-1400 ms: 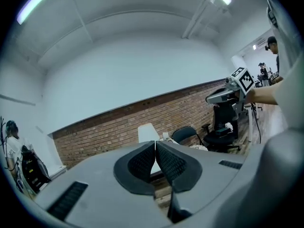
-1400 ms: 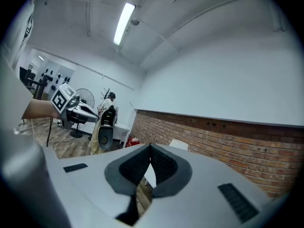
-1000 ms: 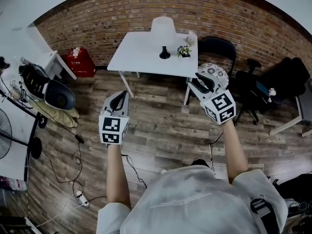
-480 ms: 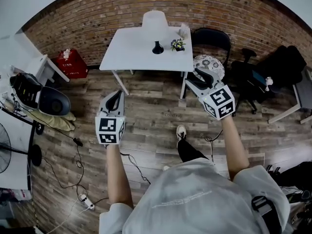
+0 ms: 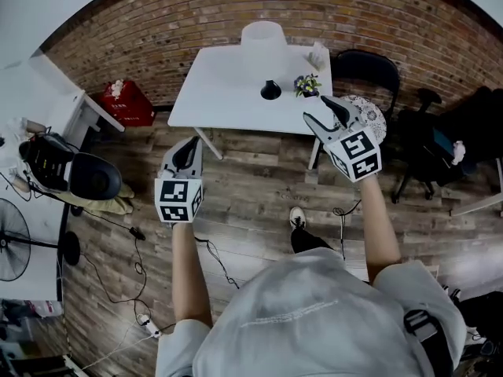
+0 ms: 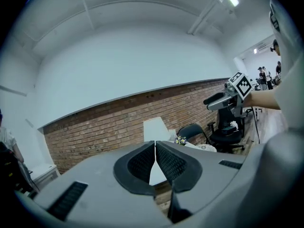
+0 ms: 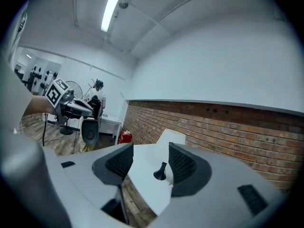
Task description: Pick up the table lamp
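The table lamp (image 5: 262, 36), with a white shade, stands at the far edge of the white table (image 5: 224, 85). It also shows as the lamp (image 6: 156, 128) just above my left jaws and as the lamp (image 7: 172, 137) between my right jaws. My left gripper (image 5: 190, 148) hangs over the floor in front of the table, shut and empty. By the table's front right corner my right gripper (image 5: 327, 115) is open and holds nothing. Both grippers are well short of the lamp.
A black vase (image 5: 270, 91), a small flower pot (image 5: 306, 85) and a white object (image 5: 317, 56) stand on the table right of the lamp. A black chair (image 5: 369, 71) is at the right, a red box (image 5: 124, 102) at the left. Cables (image 5: 130, 267) lie on the wood floor.
The table and lamp have come a little nearer. My right gripper has risen to the table's front right corner. The left gripper has edged toward the table.
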`<action>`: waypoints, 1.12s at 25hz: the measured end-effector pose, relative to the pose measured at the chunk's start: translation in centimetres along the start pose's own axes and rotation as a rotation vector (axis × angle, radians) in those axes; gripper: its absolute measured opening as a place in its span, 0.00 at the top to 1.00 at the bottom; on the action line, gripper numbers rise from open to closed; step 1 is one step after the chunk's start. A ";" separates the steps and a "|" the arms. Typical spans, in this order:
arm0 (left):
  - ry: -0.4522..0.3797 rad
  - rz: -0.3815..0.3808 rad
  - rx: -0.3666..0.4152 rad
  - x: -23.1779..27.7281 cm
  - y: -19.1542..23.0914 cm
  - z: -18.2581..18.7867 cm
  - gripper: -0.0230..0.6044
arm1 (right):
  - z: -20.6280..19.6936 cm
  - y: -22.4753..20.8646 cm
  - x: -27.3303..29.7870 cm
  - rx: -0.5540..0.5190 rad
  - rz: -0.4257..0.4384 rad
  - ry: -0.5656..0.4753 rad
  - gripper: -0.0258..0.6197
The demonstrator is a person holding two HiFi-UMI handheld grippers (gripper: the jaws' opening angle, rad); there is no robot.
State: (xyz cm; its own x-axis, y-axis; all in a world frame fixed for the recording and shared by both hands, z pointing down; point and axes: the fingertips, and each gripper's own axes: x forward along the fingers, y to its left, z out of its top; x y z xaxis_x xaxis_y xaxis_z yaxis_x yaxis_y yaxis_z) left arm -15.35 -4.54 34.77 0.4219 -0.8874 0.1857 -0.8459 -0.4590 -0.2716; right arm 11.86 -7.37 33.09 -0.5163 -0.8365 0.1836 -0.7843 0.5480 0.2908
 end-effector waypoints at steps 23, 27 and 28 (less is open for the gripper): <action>0.082 -0.064 -0.054 23.7 7.0 -1.0 0.94 | -6.9 -11.5 19.3 0.107 0.094 0.127 0.56; 0.085 -0.126 -0.060 25.5 9.1 -3.0 0.94 | -8.1 -10.5 21.8 0.130 0.055 0.163 0.55; 0.085 -0.144 -0.060 25.9 9.5 -3.5 0.94 | -8.4 -10.3 22.4 0.134 0.040 0.174 0.54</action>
State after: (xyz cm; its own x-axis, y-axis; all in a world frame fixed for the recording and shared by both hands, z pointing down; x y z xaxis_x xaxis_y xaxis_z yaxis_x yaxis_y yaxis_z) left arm -13.65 -31.76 40.31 0.5134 -0.8045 0.2987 -0.7974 -0.5759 -0.1803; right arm 11.29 -31.77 42.11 -0.4902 -0.7962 0.3547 -0.8091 0.5670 0.1545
